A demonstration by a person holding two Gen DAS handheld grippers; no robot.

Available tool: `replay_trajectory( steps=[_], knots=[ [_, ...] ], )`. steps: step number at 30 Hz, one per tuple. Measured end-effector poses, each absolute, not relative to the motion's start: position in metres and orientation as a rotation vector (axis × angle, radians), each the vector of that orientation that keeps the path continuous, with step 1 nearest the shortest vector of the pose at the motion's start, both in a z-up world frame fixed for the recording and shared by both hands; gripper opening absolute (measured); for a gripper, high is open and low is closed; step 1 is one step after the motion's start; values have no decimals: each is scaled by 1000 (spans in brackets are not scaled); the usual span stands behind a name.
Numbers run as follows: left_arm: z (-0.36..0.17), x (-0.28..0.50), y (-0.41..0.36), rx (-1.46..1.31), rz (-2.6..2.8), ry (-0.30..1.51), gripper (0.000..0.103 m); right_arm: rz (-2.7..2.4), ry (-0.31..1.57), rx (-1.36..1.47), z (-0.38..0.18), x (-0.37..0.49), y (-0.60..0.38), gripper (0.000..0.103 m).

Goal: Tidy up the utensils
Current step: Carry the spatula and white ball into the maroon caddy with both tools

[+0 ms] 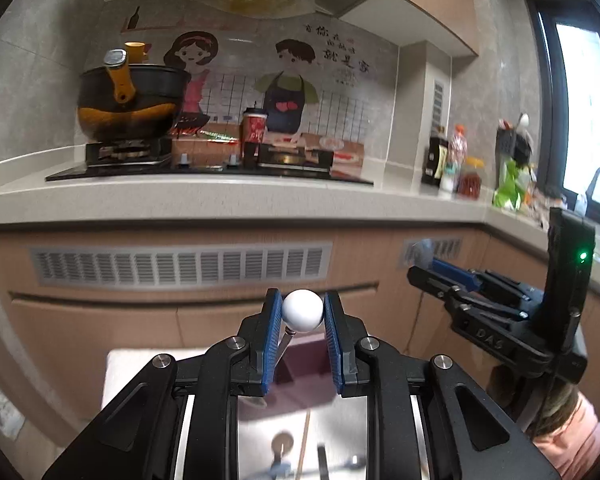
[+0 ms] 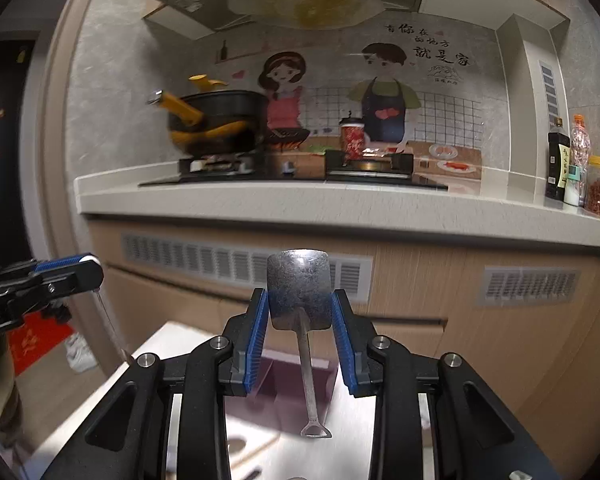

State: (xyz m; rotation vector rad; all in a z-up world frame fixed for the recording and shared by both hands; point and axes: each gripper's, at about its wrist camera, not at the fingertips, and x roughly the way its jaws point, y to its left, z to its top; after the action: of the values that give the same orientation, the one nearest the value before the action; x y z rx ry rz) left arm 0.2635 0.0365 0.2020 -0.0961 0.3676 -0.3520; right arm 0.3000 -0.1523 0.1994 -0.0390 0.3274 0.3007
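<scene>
Left gripper [image 1: 302,312] raised, pointing slightly down, jaws clamped on a white-ended spoon [image 1: 302,311]. Right gripper [image 2: 300,312] alongside, likewise tilted, jaws pinching a small metal spatula [image 2: 300,296].

Ahead of both my grippers the air is open up to the cabinet front [image 2: 440,280]. Above it the counter edge [image 1: 220,204] juts toward me. My right gripper [image 1: 440,276] hangs close beside my left gripper [image 1: 302,312], narrowing sideways room. Below, the purple box [image 2: 300,376] and scattered utensils occupy the white table [image 2: 172,340].
</scene>
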Motion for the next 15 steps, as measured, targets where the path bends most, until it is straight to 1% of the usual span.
replay_trajectory(
  steps=[3, 5, 15],
  knots=[
    [194, 298, 39, -131, -377, 378, 23, 288, 316, -24, 192, 330, -147, 30],
    [182, 323, 41, -168, -399, 409, 23, 292, 341, -15, 180, 350, -142, 30],
    [108, 396, 37, -265, -412, 516, 23, 285, 451, 3, 101, 406, -132, 30]
  ],
)
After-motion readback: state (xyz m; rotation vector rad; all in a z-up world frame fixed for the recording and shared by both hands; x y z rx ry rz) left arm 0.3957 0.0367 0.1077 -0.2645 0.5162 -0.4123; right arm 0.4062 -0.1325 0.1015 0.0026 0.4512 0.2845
